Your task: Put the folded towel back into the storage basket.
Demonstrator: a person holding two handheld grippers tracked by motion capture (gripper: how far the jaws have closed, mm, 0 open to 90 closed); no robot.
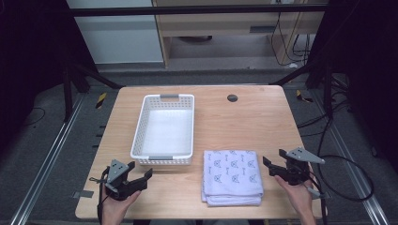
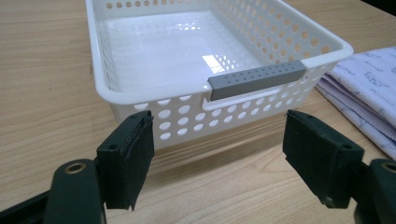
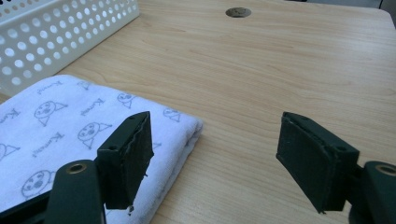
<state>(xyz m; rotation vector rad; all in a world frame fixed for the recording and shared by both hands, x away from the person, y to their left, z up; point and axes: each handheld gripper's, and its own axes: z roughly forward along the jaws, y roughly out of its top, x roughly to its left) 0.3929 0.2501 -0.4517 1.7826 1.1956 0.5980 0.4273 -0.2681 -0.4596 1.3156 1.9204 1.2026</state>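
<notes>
A folded white towel [image 1: 232, 176] printed with small grey figures lies at the front of the wooden table [image 1: 244, 122]. A white perforated basket [image 1: 138, 126] with grey handles stands left of it, holding nothing. My left gripper [image 1: 141, 168] hovers open near the front left edge, just before the basket's near wall. In the left gripper view its jaws [image 2: 217, 140] frame that wall [image 2: 187, 112] with nothing between them, and the towel [image 2: 369, 79] lies at the right. My right gripper [image 1: 273, 157] is open just right of the towel. In the right gripper view its left jaw hangs over the towel's edge [image 3: 70, 121], without touching it.
A round dark cable port [image 1: 232, 98] sits in the tabletop at the back, also seen in the right gripper view [image 3: 238, 12]. Bare wood stretches right of the basket [image 3: 46, 37]. Black cables trail on the floor at the right [image 1: 347, 183].
</notes>
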